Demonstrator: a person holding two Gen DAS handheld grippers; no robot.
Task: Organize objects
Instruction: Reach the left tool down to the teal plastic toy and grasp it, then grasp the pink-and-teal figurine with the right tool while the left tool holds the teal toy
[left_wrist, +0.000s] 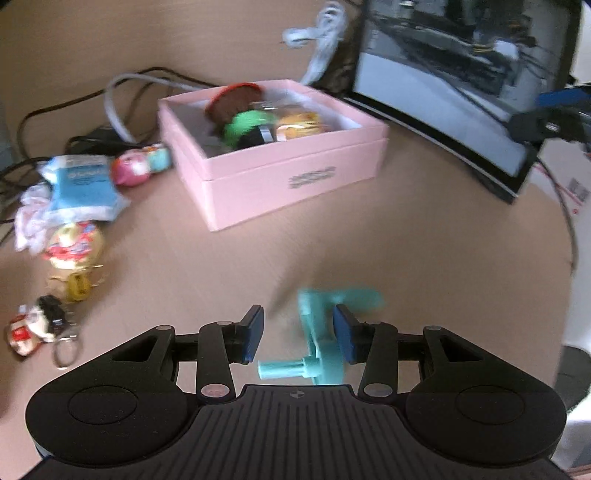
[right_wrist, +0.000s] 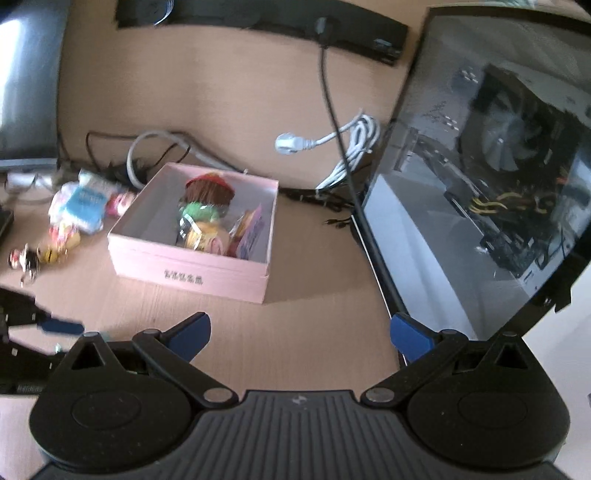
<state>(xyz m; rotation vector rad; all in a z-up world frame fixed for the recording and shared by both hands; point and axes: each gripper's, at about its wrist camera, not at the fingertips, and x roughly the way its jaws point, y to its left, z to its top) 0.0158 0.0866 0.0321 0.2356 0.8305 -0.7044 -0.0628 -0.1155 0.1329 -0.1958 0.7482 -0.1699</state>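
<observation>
1. Left gripper (left_wrist: 298, 334): jaws part-spread, teal clip (left_wrist: 320, 339) between them against the right pad; grip uncertain.
2. Pink box (left_wrist: 280, 177) ahead on desk; clip's peg points left.
3. Right gripper (right_wrist: 300, 336): jaws spread wide, empty.

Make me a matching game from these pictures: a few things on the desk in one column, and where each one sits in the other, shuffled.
Things:
1. teal toy
2. brown-haired doll
3. blue packet
4. white cable

Places:
A. inside the pink box
B. between the left gripper fingers
C. on the desk behind the box, beside the computer case
D. in the heap of toys left of the box

Pairs: 1-B, 2-A, 3-D, 4-C
</observation>
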